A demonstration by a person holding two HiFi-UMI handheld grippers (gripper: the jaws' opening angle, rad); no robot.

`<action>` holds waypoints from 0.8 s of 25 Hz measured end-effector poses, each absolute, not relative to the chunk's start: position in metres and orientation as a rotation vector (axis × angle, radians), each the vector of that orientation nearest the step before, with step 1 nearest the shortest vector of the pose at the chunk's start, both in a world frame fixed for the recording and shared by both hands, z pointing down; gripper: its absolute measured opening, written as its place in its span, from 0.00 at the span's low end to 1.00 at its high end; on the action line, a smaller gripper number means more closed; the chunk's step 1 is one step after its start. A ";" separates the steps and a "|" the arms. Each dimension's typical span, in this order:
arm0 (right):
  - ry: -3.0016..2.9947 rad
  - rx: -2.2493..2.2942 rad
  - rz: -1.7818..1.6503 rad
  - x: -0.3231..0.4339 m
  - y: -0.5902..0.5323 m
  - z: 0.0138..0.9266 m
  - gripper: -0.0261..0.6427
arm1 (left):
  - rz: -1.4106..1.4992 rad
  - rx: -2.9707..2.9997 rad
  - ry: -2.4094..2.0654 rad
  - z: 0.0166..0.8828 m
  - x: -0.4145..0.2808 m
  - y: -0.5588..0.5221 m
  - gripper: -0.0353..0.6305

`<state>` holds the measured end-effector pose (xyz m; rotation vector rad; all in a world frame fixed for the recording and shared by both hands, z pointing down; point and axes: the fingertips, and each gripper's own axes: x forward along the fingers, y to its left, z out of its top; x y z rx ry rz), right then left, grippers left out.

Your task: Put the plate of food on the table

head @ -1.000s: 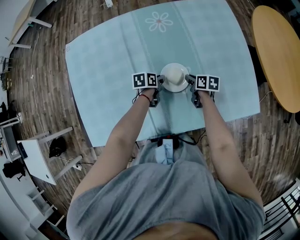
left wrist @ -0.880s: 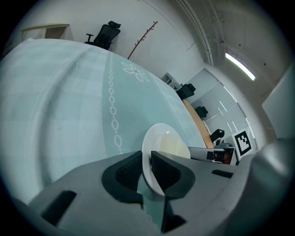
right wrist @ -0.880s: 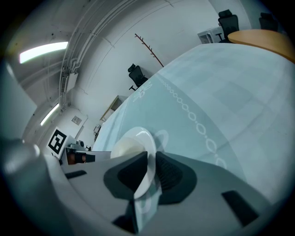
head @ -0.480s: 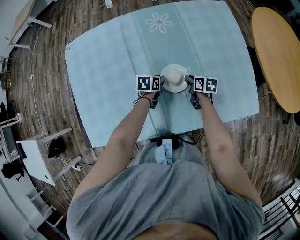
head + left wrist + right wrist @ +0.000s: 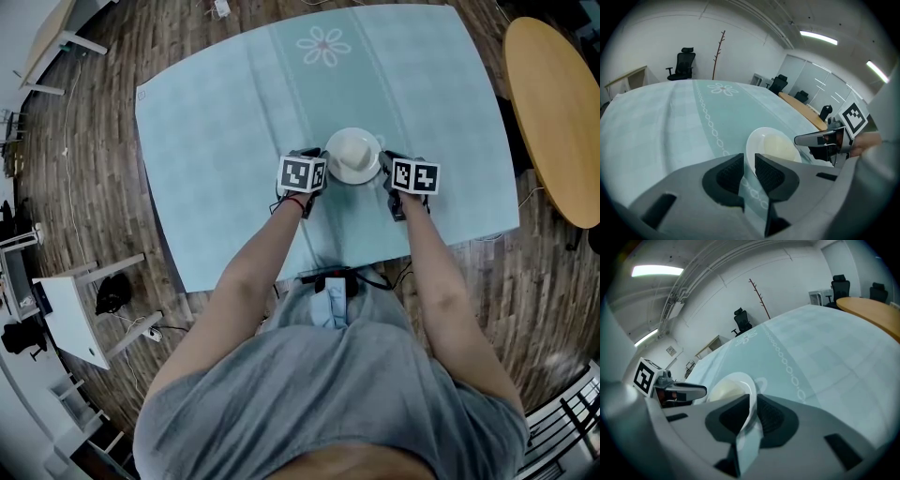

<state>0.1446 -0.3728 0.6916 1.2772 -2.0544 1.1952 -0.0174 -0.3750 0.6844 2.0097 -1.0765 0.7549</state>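
A white plate (image 5: pixel 353 156) with pale food sits low over the light-blue tablecloth (image 5: pixel 216 131), near the table's front edge; whether it touches the cloth I cannot tell. My left gripper (image 5: pixel 321 169) is shut on its left rim, and my right gripper (image 5: pixel 384 169) is shut on its right rim. In the left gripper view the plate (image 5: pixel 776 146) runs into the narrow gap of my left gripper (image 5: pixel 749 165), with the other gripper (image 5: pixel 824 139) across it. In the right gripper view the plate's rim (image 5: pixel 740 383) stands between the pads of my right gripper (image 5: pixel 753 412).
A flower print (image 5: pixel 323 44) marks the cloth's far side. A round wooden table (image 5: pixel 558 103) stands close on the right. A small white desk (image 5: pixel 70 319) and cables lie on the wood floor at left. Office chairs (image 5: pixel 683 63) stand behind the table.
Both grippers and the plate have shifted slightly right and toward me, seemingly lower. The marker cubes have turned a little. Both holds on the rim are unchanged.
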 end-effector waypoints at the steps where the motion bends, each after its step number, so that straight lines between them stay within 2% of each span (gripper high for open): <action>1: -2.077 1.288 1.166 0.146 -0.372 0.687 0.10 | 0.754 2.032 -1.077 0.682 -0.016 -0.375 0.14; 20: -2.461 1.325 0.659 0.110 -0.320 0.605 0.10 | 0.561 2.390 -0.997 0.619 0.018 -0.331 0.13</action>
